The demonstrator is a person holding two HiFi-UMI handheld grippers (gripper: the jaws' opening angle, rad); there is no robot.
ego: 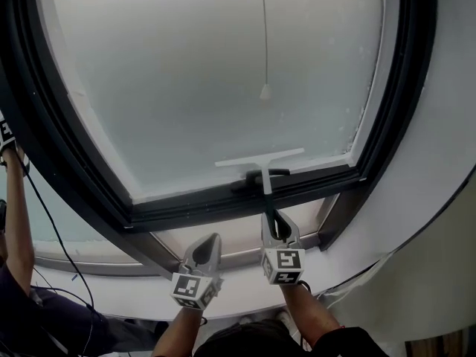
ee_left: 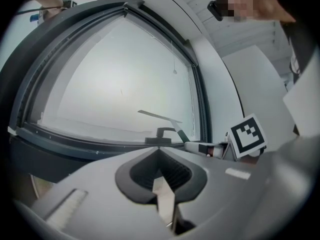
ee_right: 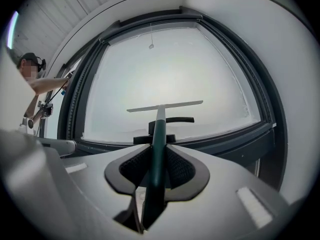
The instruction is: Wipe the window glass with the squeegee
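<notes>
The squeegee (ego: 260, 159) has a pale blade and a dark green handle (ee_right: 158, 134). Its blade lies across the bottom of the frosted window glass (ego: 223, 73), just above the dark frame. My right gripper (ego: 278, 227) is shut on the handle, which runs straight out between its jaws in the right gripper view. My left gripper (ego: 206, 249) hangs lower left of it, jaws closed with nothing between them (ee_left: 159, 151). From the left gripper view the squeegee (ee_left: 160, 117) shows at the glass's lower right.
A black window handle (ego: 256, 175) sits on the lower frame right behind the squeegee. A blind cord with a white pull (ego: 265, 91) hangs before the glass. Another person's arm (ego: 16, 214) reaches up at the left, trailing a cable. A curved white wall (ego: 439, 184) surrounds the window.
</notes>
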